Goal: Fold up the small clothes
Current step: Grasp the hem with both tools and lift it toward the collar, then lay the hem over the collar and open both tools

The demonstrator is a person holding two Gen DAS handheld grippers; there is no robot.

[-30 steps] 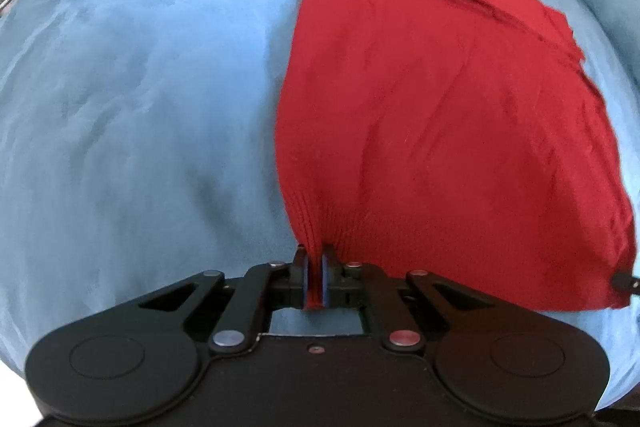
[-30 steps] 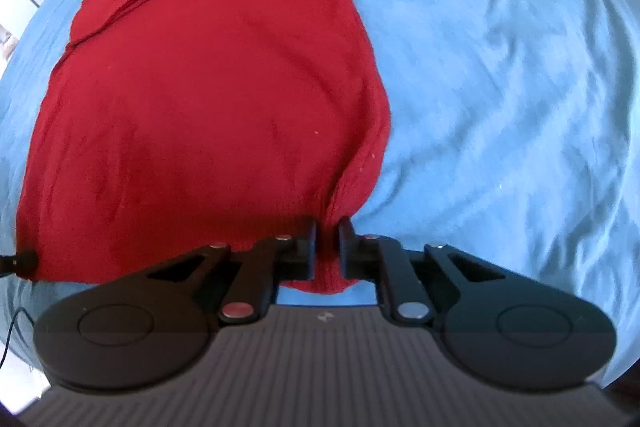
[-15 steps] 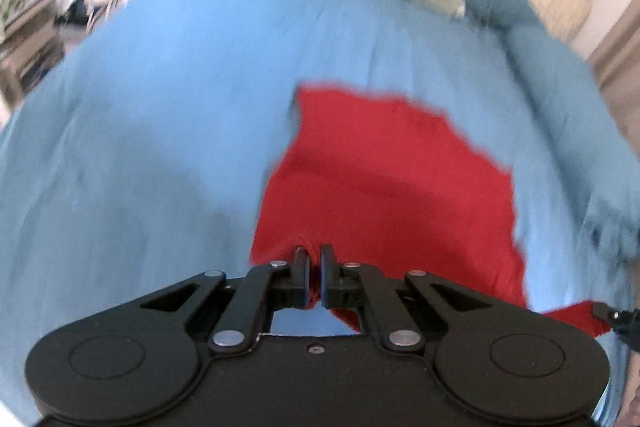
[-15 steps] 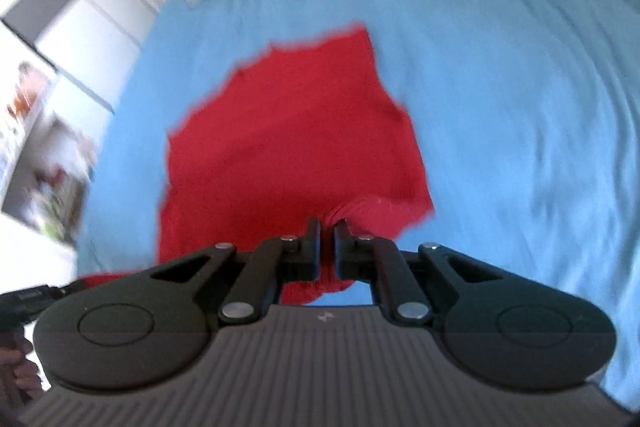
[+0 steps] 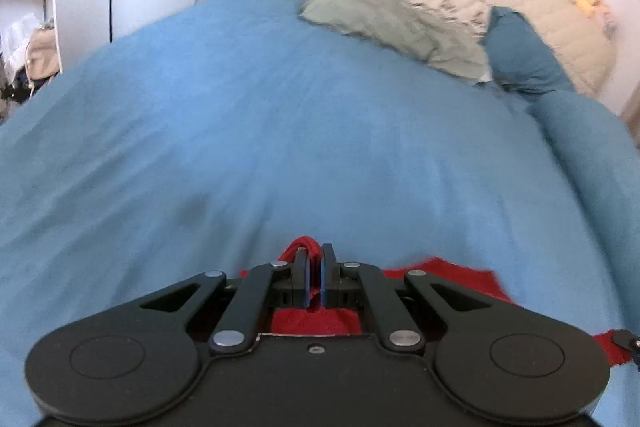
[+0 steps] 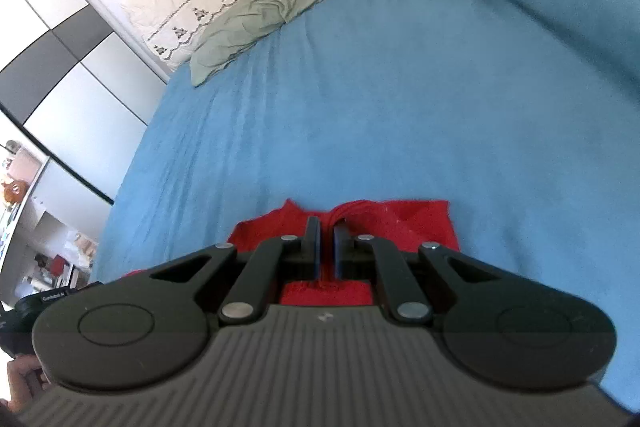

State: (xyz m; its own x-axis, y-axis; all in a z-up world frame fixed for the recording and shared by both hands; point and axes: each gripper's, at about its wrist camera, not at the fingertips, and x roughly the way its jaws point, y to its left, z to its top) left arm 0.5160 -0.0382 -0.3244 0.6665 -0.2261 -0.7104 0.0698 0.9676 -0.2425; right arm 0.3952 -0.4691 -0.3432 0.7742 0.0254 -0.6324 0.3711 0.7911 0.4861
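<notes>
While both grippers' fingers pinch red garment [image 6: 416, 223] edge, left gripper [image 5: 314, 269], right gripper [image 6: 326, 247] level; cloth below, bed [image 5: 280, 131] beyond.

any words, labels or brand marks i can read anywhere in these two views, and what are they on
White lettering on the black device at the lower left edge of the right wrist view: too small and blurred to read.
Small pale logo mark on the right gripper body, no letters.
No text shows on the left gripper, the red garment, the blue bedspread or the pillows.
</notes>
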